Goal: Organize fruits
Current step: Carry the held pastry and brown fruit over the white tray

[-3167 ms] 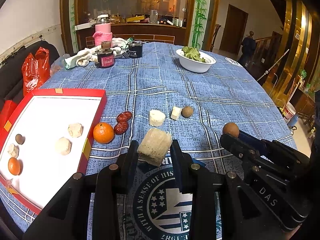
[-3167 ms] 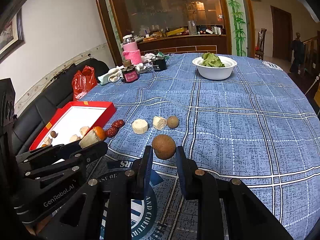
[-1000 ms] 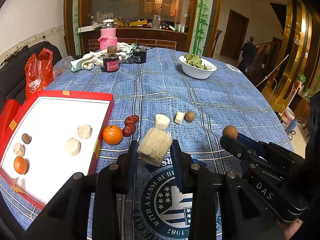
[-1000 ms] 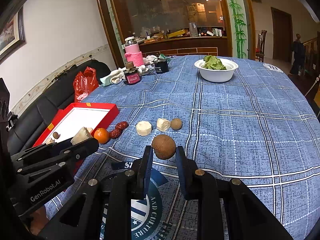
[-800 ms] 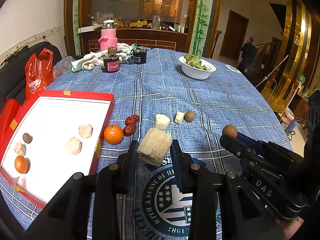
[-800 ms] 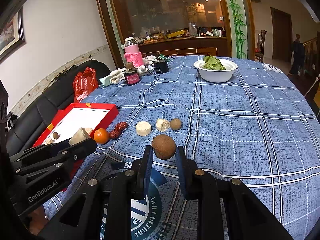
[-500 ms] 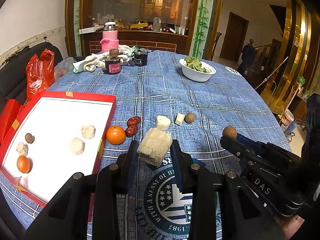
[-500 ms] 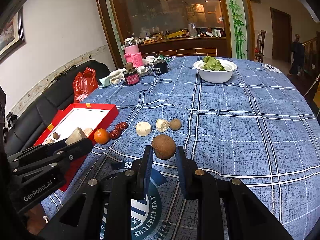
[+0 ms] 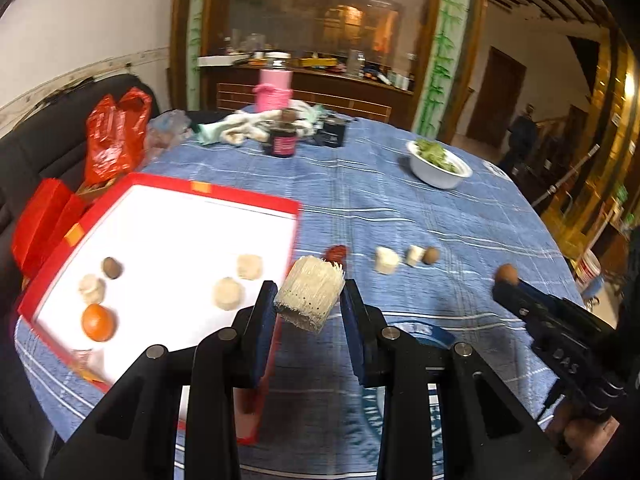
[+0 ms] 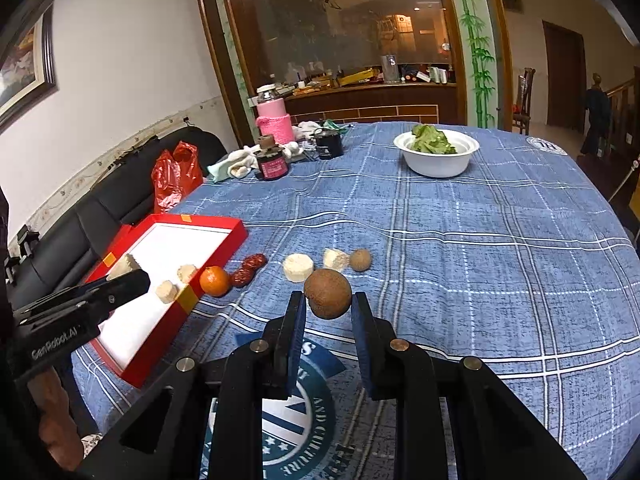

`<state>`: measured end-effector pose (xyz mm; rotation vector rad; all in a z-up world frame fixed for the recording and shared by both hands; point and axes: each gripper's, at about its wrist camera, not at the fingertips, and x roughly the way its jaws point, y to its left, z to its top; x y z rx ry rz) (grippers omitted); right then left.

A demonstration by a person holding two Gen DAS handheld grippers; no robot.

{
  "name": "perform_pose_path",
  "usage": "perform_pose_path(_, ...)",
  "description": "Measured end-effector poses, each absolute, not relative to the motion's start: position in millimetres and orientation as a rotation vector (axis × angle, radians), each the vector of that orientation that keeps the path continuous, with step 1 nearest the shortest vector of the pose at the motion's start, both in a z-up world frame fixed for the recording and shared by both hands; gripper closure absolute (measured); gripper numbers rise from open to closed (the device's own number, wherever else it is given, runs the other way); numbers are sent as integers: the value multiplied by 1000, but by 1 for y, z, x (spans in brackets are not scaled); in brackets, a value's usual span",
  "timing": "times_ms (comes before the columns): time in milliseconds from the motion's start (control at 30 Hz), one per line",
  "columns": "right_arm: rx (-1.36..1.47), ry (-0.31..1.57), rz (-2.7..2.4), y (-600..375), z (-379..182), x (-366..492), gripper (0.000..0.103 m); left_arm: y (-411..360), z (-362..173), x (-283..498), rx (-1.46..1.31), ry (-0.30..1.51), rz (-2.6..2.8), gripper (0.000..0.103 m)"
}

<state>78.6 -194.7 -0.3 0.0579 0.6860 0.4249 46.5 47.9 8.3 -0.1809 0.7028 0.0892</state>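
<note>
The left gripper [image 9: 308, 300], clamped on a pale fibrous chunk [image 9: 310, 296], has swung over the red tray's [image 10: 224, 250] edge, probably to drop it. The right gripper [image 10: 328, 308] grips a brown fruit [image 10: 328, 293] above the cloth.

Left wrist view motion-blurred throughout. The pale fibrous block [image 9: 311, 298] hides most of the red dates [image 9: 335, 252] and the orange on the cloth. Left gripper [image 10: 127, 270] covers part of the red tray [image 10: 216, 258]. Tablecloth emblem [image 10: 298, 412] is partly hidden behind the right gripper's fingers [image 10: 294, 330].
</note>
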Motion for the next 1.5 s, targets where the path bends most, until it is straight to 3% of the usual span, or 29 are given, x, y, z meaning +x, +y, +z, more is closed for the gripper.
perform_pose_path(767,-59,675,650,-74,16,70,79,163,-14,31,-318,712,298,73)
perform_pose_path(1500,-119,734,719,-12,-1,86,79,162,-24,34,-324,754,244,73)
